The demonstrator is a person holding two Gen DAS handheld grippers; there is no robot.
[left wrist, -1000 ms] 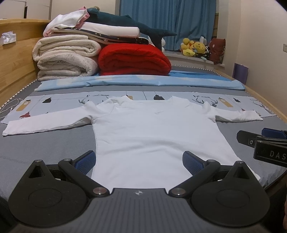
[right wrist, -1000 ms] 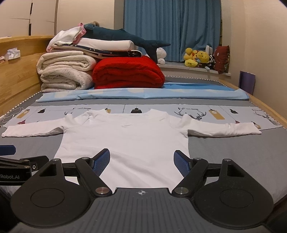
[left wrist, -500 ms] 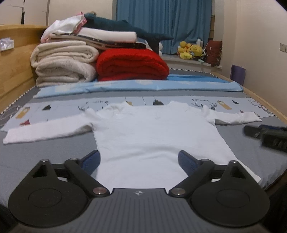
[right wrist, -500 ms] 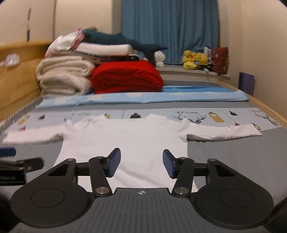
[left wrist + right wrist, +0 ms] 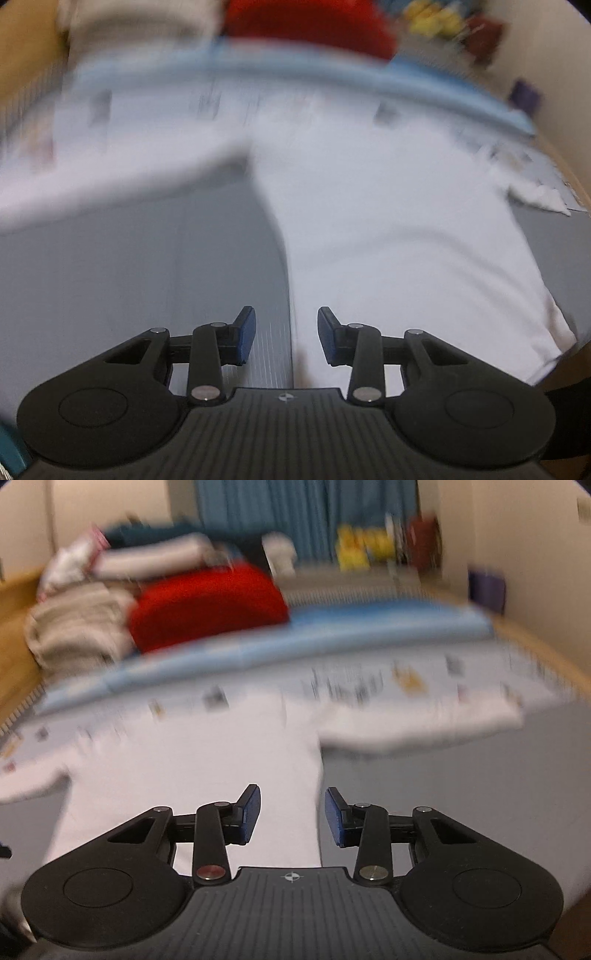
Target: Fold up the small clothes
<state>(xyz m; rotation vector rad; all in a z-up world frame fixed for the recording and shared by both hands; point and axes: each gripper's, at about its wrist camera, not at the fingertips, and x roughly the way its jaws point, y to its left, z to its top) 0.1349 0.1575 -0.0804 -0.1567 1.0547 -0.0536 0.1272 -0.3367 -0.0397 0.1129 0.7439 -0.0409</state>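
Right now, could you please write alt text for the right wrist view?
A white long-sleeved shirt lies flat on a grey bed, its side edge running between the open blue pads of the right hand-held gripper, whose jaws have just been closing. Folded blankets blur behind.

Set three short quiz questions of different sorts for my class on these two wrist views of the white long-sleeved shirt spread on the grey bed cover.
1. True or false: the left gripper is clamped on the white long-sleeved shirt.
2. Multiple choice: which edge of the shirt does the right gripper line up with? A the collar; B a side edge of the body; C a cuff.
3. Fill in: the folded blanket at the far end of the grey bed cover is ____ in colour.

Key
1. False: its blue pads stand apart, nothing pinched.
2. B.
3. Red.
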